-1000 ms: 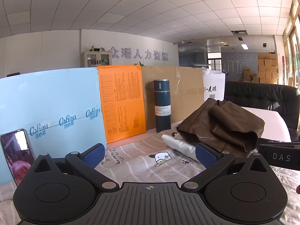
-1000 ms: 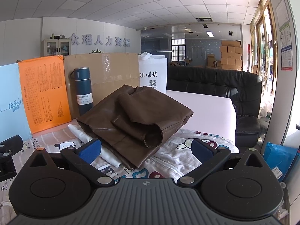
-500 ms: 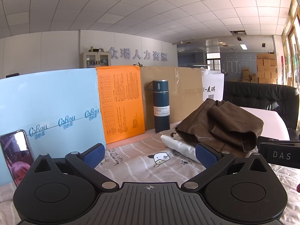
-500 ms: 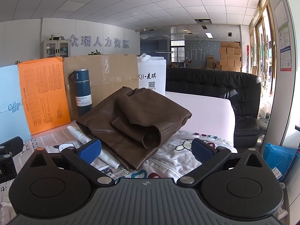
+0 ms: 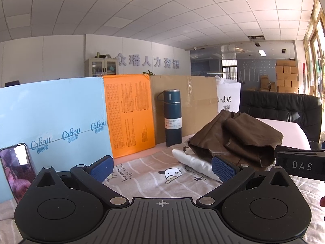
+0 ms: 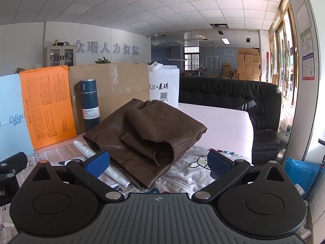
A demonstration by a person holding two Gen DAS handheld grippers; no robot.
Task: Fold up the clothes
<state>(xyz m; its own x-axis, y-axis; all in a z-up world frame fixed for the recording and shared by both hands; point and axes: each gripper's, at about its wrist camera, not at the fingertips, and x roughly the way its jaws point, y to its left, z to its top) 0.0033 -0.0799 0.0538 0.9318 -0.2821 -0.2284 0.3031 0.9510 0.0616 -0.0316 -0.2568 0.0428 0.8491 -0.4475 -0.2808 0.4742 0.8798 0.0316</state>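
The left hand-held gripper (image 5: 161, 167) hangs above the cartoon-printed sheet (image 5: 162, 172) that covers the table, its blue-padded fingers (image 5: 102, 166) spread wide with nothing between them. The right hand-held gripper (image 6: 158, 162) is likewise spread open and empty, its fingers (image 6: 219, 162) framing the near edge of a brown garment (image 6: 146, 134) without touching it. This garment, leather-like and loosely folded into a heap, lies on the sheet toward the right side of the table, with an open cuff or leg end facing the right wrist camera. Under its left edge lies a white folded cloth (image 6: 113, 174), which sticks out toward the near side. In the left wrist view the same brown garment (image 5: 235, 140) sits to the right of the fingers, and the black body of the right hand-held gripper marked "DAS" shows at the right border. Along the far edge of the table stand a pale blue board (image 5: 54, 122), an orange board (image 5: 130, 116), a cardboard sheet (image 5: 195, 105) and a white shopping bag (image 6: 164, 87). A dark blue vacuum bottle (image 6: 90, 104) stands upright in front of the cardboard, near the garment but apart from it. A phone (image 5: 18, 172) leans against the blue board at the left. A black leather sofa (image 6: 243, 101) stands beyond the table.
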